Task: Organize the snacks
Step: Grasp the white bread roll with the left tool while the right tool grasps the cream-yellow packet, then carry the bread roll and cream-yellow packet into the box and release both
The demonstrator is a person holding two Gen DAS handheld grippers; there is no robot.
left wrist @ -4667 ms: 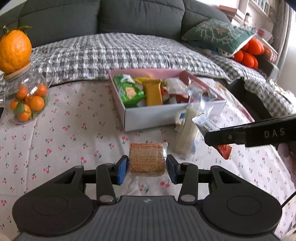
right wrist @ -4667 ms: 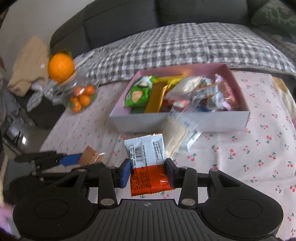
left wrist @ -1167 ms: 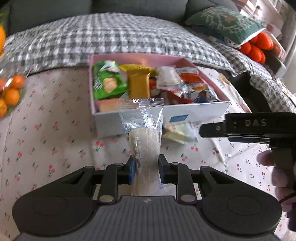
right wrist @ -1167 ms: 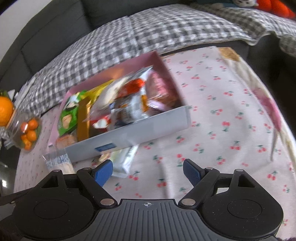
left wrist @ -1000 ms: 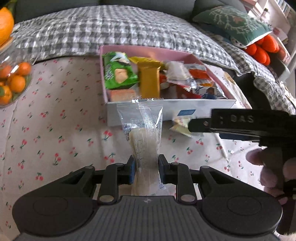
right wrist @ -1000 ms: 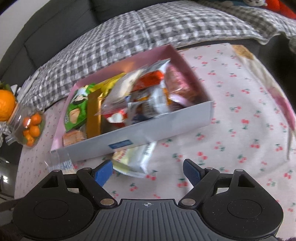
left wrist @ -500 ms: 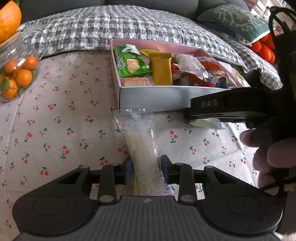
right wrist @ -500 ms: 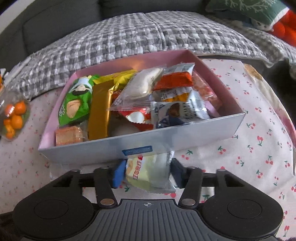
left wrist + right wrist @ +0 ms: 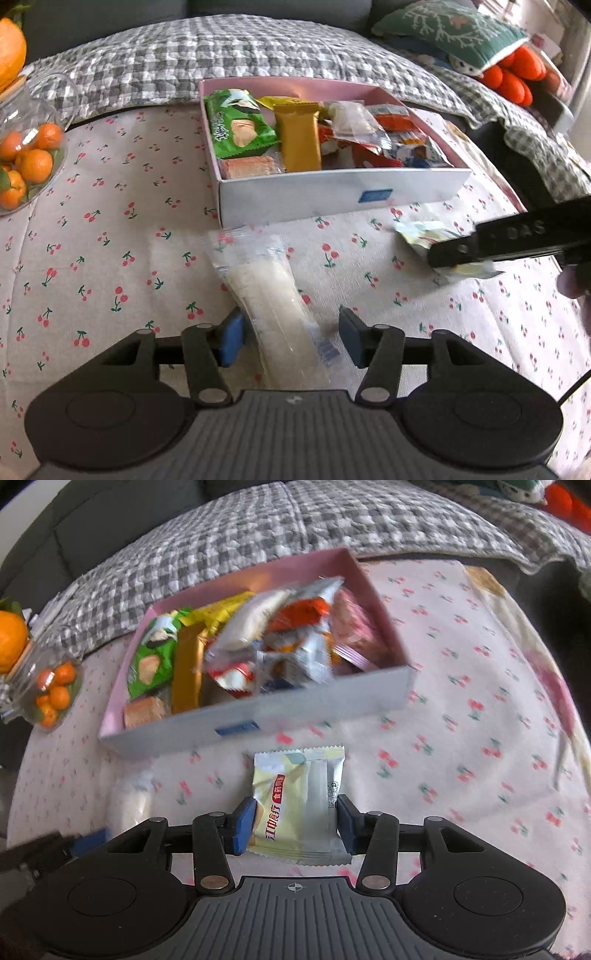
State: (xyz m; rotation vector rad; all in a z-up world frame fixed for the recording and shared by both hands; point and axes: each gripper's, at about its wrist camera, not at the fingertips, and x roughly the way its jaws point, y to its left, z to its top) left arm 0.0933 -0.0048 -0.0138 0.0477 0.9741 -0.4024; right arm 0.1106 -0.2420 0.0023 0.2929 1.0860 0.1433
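A pink-lined box (image 9: 332, 199) full of wrapped snacks stands on the cherry-print cloth. In front of it a clear-wrapped white snack (image 9: 266, 295) lies flat between the jaws of my left gripper (image 9: 290, 341). Those jaws are opening and the right pad stands clear of the wrapper. My right gripper (image 9: 295, 825) is shut on a pale yellow snack packet (image 9: 299, 794), held a little in front of the box (image 9: 332, 705). From the left wrist view the right gripper (image 9: 454, 251) comes in at the right with the yellow packet (image 9: 421, 232) in it.
A glass jar of small oranges (image 9: 26, 166) stands at the left edge of the cloth, with a large orange (image 9: 11, 638) on its lid. Behind the box is a sofa with a checked grey blanket (image 9: 221, 51) and a green cushion (image 9: 450, 33).
My left gripper's jaws have spread and the white snack now lies loose on the cloth. My right gripper has closed on the yellow packet and drawn it back from the box front.
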